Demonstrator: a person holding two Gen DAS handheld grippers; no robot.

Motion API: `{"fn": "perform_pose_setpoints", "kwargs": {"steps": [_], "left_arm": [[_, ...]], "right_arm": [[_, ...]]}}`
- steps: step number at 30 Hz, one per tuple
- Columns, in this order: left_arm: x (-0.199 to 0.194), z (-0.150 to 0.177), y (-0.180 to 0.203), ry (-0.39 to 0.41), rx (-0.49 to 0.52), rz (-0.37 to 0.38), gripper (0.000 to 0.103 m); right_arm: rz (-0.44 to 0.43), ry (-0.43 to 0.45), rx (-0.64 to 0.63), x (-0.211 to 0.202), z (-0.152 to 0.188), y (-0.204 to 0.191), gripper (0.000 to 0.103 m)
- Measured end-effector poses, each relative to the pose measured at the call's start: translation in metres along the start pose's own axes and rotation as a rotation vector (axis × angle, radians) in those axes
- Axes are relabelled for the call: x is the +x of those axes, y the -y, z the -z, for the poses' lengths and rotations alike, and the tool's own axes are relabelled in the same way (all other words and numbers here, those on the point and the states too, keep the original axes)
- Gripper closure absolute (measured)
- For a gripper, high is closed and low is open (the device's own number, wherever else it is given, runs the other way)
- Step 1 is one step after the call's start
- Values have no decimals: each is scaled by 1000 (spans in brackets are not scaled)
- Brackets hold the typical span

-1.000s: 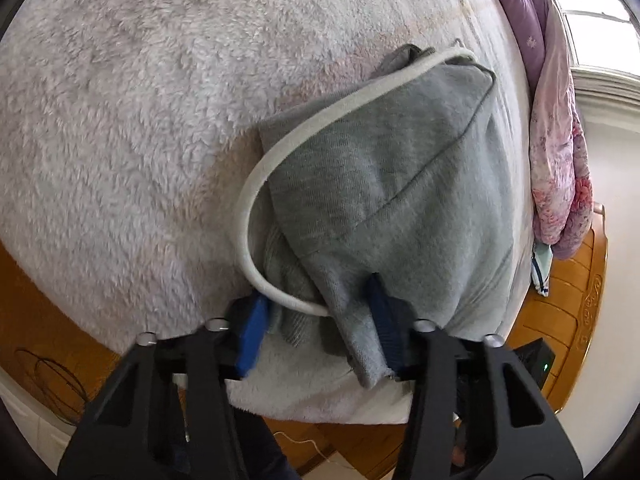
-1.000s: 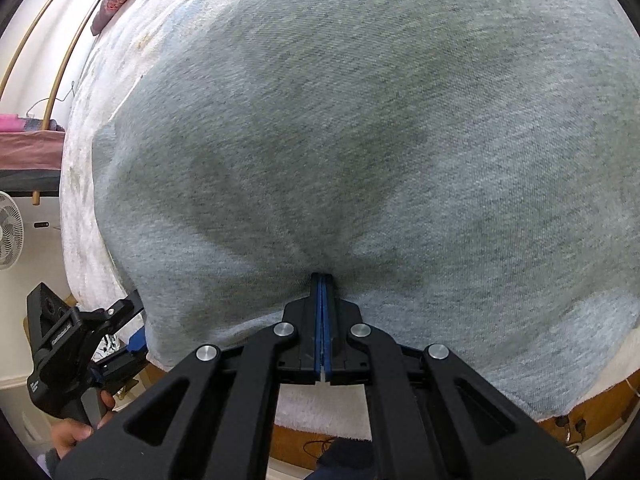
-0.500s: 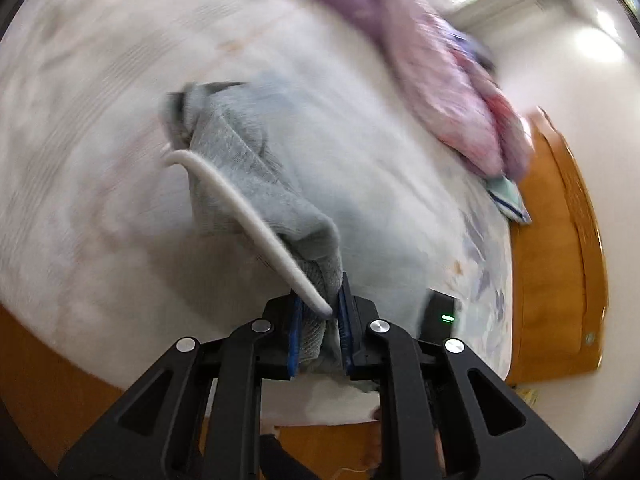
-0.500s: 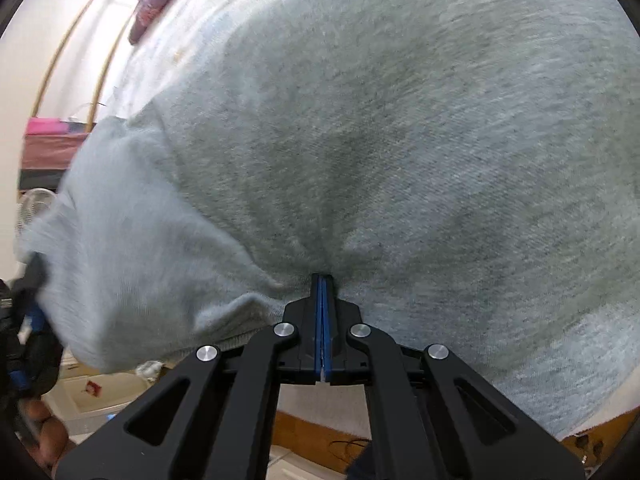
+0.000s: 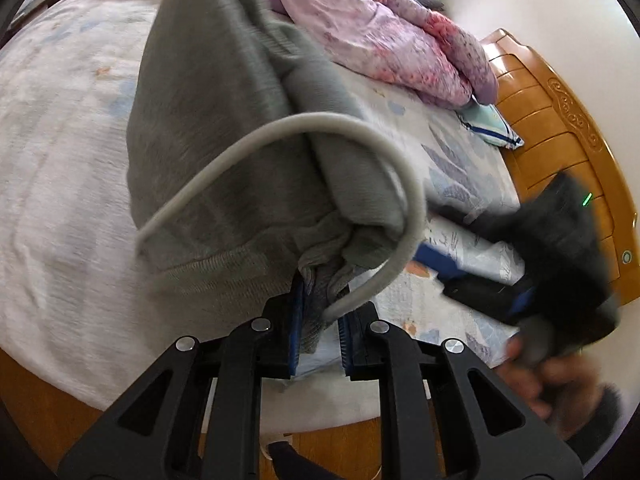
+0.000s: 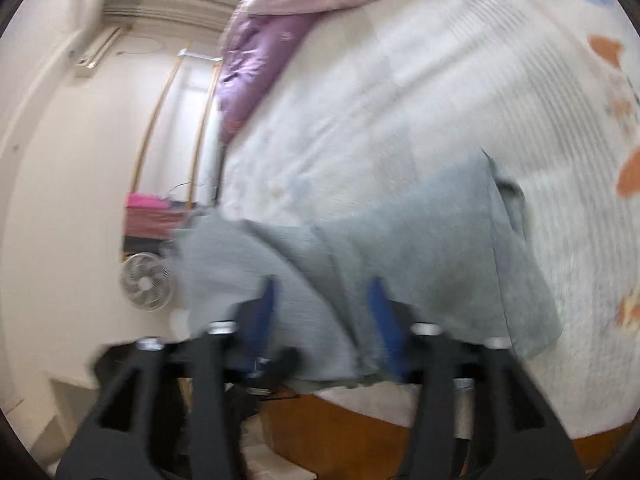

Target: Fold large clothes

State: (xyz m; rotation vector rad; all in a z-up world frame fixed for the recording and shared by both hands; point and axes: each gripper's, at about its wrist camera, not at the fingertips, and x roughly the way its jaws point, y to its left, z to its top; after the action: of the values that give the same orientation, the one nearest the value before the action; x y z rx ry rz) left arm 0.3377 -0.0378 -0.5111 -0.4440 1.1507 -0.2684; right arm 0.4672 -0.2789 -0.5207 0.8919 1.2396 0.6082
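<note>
Left wrist view: left gripper nearly closed, blue pads pinching the ribbed hem of the grey knit hoodie, white drawstring cord looping out; garment lifted over the pale patterned bedspread. Right wrist view: right gripper jaws opening, pads apart, hoodie between them, draped on bed edge; blurred.

Bed carries grey garment, purple quilt.

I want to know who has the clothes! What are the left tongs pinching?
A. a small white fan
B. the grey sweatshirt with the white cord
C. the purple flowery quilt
B: in the left wrist view the left tongs squeeze the hem of the grey sweatshirt.
</note>
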Motion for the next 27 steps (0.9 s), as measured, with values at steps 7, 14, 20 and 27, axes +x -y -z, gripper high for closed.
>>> {"fn": "perform_pose_setpoints", "kwargs": {"steps": [7,14,20,27], "left_arm": [[47,13,39,-45,39,-9,88],[92,30,62,-127,68,-3,88],[114,33,57,-174,52,1,85],[72,24,32,-121,-21,60,68]], "right_arm": [[55,-96,-114,-7,-10,-11,42],[174,-167,-99,19,1,24,41],[275,-171,-28,29,9,74,85],[426,-170,23,24,20,122,85]]}}
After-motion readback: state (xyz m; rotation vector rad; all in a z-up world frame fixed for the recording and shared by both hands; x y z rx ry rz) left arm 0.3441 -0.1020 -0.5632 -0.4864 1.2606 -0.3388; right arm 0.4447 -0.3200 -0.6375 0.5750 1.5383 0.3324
